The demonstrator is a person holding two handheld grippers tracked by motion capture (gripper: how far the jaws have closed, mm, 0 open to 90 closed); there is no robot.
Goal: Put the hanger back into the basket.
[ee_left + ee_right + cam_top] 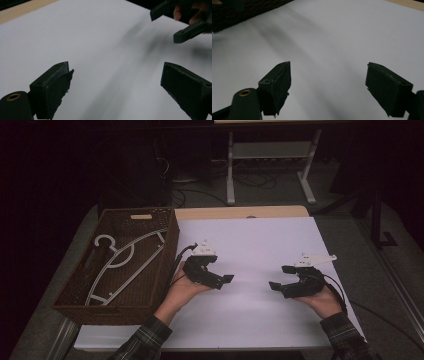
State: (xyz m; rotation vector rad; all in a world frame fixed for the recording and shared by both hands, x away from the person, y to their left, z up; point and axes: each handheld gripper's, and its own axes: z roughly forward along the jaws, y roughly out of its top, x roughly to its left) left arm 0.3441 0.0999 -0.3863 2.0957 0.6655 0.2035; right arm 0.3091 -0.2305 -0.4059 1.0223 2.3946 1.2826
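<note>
On the white sheet [260, 245] covering the table, we are finding both grippers held low by the person's hands, with their jaws pointing toward each other across a bare stretch of the sheet. We are seeing the left gripper [225, 281] near the basket's right wall, its jaws standing wide apart with nothing between them; in the left gripper view [115, 82] the two black pads are framing only plain white sheet. We are seeing the right gripper [277, 280] toward the right side of the sheet, its jaws likewise spread wide and holding nothing; the right gripper view [328, 82] is showing white sheet alone between the pads. The two grippers are sitting well apart from one another.

We are noting the woven basket [165, 265] standing at the left edge of the table, just beside the left hand [182, 290]. A white hanger [122, 262] is lying inside it, slanted across the bottom, with its hook toward the far left corner. Neither gripper is touching the basket or the hanger. The right hand [322, 300] is resting near the right edge of the sheet, a checked sleeve [345, 332] covering the forearm behind it.
</note>
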